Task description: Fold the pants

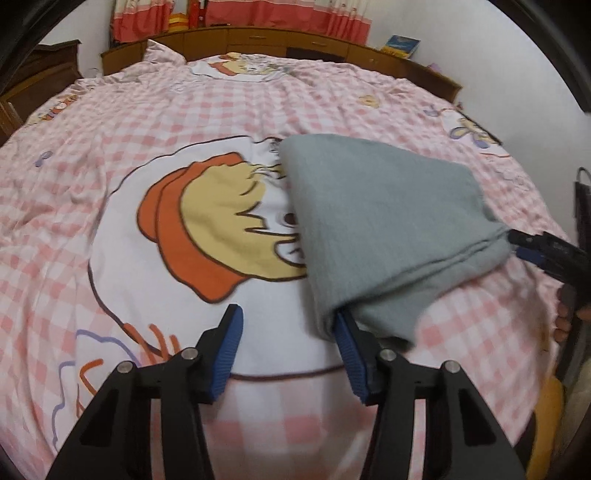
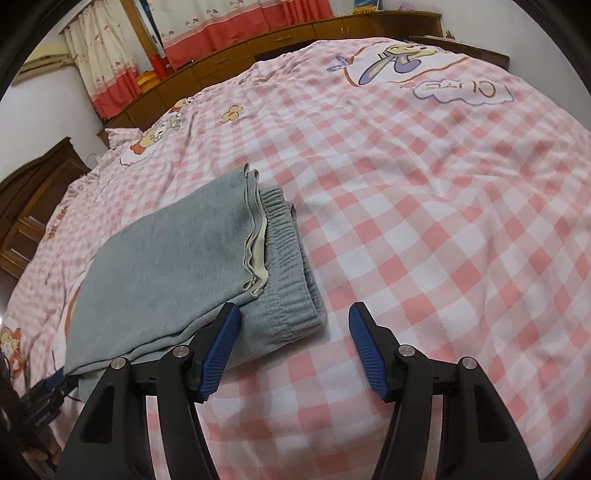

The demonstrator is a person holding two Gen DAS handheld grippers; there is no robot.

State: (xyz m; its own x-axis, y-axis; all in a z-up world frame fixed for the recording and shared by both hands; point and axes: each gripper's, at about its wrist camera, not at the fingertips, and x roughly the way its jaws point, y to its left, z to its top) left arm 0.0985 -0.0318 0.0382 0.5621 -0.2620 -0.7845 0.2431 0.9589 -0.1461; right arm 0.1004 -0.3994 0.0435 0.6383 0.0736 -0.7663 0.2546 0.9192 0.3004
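You look across a pink-checked bedspread with a cartoon face in an orange cap at its centre. At 12 o'clock stands a wooden headboard, red-hemmed curtains above it; at 1 o'clock, a blue book.

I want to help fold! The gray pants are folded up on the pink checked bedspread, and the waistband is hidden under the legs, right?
Not hidden: the right wrist view shows the ribbed waistband sticking out beside the folded legs. The gray pants do lie folded on the pink checked bedspread.
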